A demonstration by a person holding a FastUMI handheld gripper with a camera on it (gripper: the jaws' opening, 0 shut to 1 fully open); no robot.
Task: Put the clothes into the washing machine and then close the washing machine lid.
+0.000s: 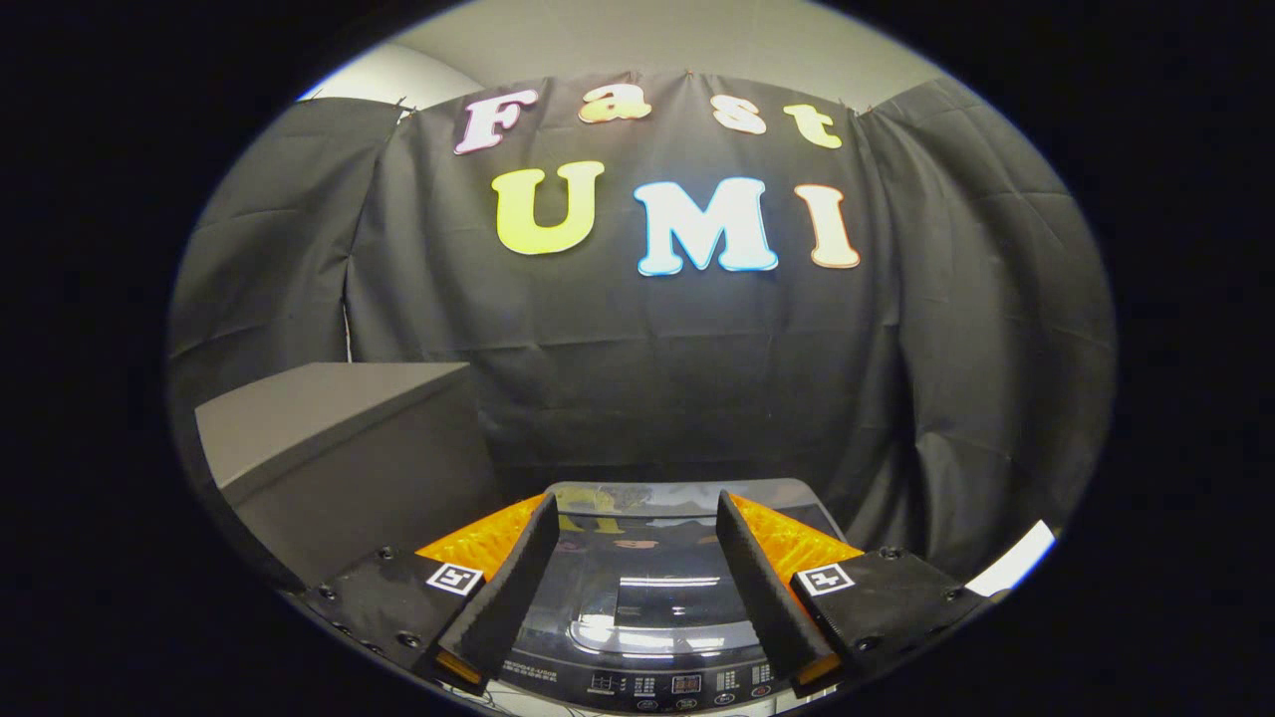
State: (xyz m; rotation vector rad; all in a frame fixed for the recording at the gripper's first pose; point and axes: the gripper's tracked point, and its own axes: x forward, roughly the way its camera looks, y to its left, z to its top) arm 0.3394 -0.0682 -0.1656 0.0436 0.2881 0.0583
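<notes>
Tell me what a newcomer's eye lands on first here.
The hand-held gripper comes first, its two black fingers spread wide with nothing between them. Below them lies the washing machine with its glossy lid down. A grey box stands beside the machine.

tool (636, 558) | black ribbed fingers (518, 578) | orange backing | square black-white tags | screwed black mounts

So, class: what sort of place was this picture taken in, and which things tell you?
Probably a staged laundry booth, not a real home: a grey top-loading washing machine with a shut glossy lid below the open, empty black-and-orange tongs, black cloth walls, and a plain grey box beside the machine.
</notes>
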